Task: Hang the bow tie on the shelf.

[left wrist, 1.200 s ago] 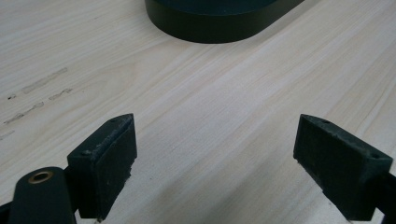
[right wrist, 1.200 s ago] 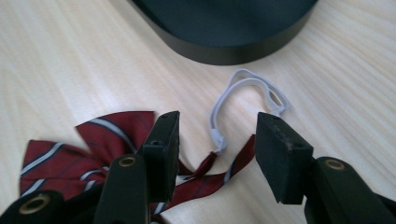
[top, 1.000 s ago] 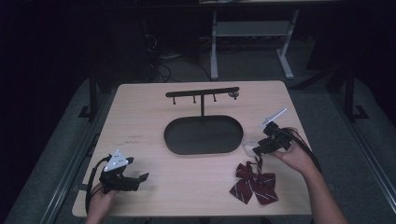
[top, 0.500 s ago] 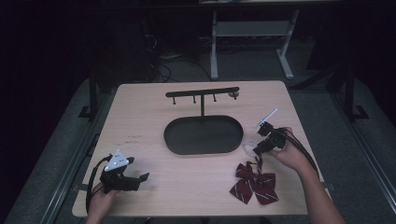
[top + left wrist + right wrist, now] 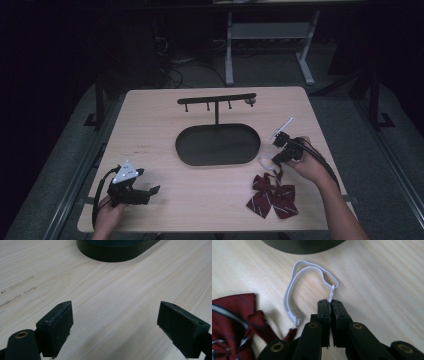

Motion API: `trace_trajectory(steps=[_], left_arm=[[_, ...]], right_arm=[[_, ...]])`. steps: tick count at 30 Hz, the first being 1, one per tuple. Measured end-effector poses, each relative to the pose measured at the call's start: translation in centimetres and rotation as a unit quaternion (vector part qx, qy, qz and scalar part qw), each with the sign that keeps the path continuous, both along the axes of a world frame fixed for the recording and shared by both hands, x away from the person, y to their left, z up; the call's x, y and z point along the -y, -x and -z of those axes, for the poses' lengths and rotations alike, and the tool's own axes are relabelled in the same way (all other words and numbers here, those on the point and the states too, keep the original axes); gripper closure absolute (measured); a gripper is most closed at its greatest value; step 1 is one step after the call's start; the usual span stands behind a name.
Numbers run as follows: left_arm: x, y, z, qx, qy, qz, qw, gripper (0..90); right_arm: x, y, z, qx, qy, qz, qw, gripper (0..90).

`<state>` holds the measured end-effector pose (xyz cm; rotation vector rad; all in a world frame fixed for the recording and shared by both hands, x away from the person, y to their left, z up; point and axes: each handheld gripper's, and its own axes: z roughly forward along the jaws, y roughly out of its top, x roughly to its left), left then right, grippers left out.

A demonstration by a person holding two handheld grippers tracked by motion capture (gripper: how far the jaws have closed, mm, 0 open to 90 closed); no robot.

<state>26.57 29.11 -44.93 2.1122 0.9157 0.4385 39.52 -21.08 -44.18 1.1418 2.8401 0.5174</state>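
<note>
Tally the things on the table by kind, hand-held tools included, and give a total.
Bow tie with white strap: 1
Black stand with oval base and hook bar: 1
Hand-held tools: 2, the left tool open over bare wood, the right tool shut on the strap's clip, its jaws having just closed
Total: 4

Dim room: grey floor (image 5: pixel 60 165), white table frame (image 5: pixel 270 37) behind (cables, perhaps, beside it).

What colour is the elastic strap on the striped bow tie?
White; the elastic strap loops off the dark red bow tie, clearest in the right gripper view.
</note>
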Motion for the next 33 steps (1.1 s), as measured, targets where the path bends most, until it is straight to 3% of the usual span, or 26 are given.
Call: trace_trajectory(steps=[8,14,26,33], left_arm=[[0.1,0.0,0.0,0.0,0.0,0.0,1.0,13.1],[0.1,0.1,0.0,-0.002,-0.001,-0.001,1.0,13.1],[0.1,0.0,0.0,-0.002,-0.006,0.005,1.0,13.0],[0.2,0.0,0.0,-0.003,-0.004,0.006,1.0,13.0]], right_arm=[[-0.1,1.0,-1.8,0.003,-0.023,-0.019,0.9996,86.5],[-0.3,1.7,-2.9,-0.002,-0.021,-0.037,0.9991,86.3],[-0.2,3.1,-6.0,0.0,-0.05,-0.071,0.9962,86.7],[-0.2,3.8,-7.3,0.015,-0.062,-0.08,0.9947,86.8]])
